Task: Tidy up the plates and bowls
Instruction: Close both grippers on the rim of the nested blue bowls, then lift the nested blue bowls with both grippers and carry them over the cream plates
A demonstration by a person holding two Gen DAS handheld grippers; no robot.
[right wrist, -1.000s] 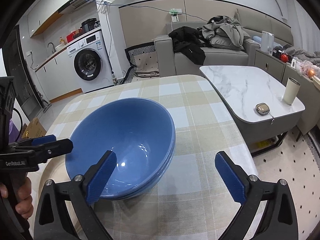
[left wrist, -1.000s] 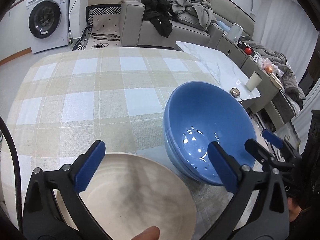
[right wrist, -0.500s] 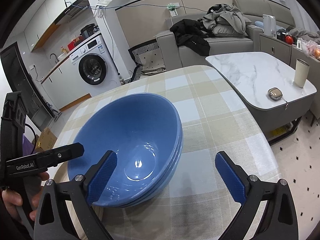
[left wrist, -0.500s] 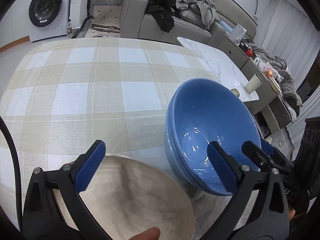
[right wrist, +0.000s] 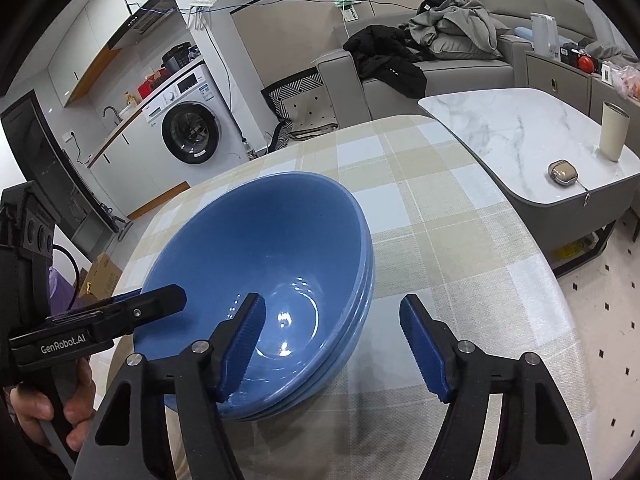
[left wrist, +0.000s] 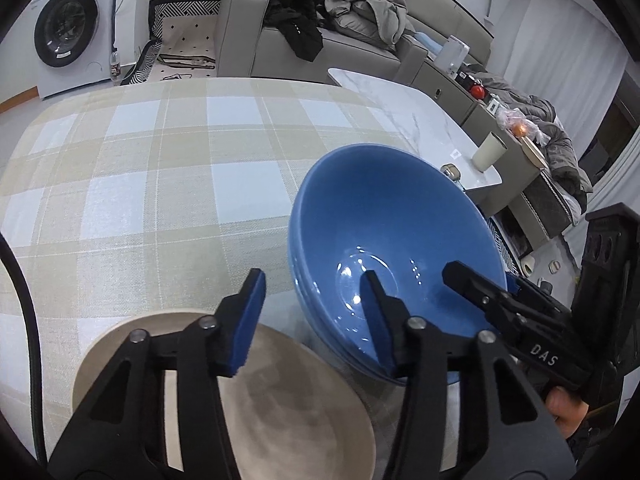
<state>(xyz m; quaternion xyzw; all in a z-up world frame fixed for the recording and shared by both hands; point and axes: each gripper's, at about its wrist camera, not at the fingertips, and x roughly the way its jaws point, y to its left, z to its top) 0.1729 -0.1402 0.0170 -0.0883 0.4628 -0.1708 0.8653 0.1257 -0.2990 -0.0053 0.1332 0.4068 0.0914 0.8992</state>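
Clearly risky: both grippers, left and right, half-open astride the stacked blue bowls' near rim, unclamped; uneven closing could tip them.

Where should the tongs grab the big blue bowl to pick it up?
Probably the blue bowl's thin near rim, coming from above and this side, one finger inside, one outside. Its body looks too wide for the right tongs. It is nested in others, so lift straight up.
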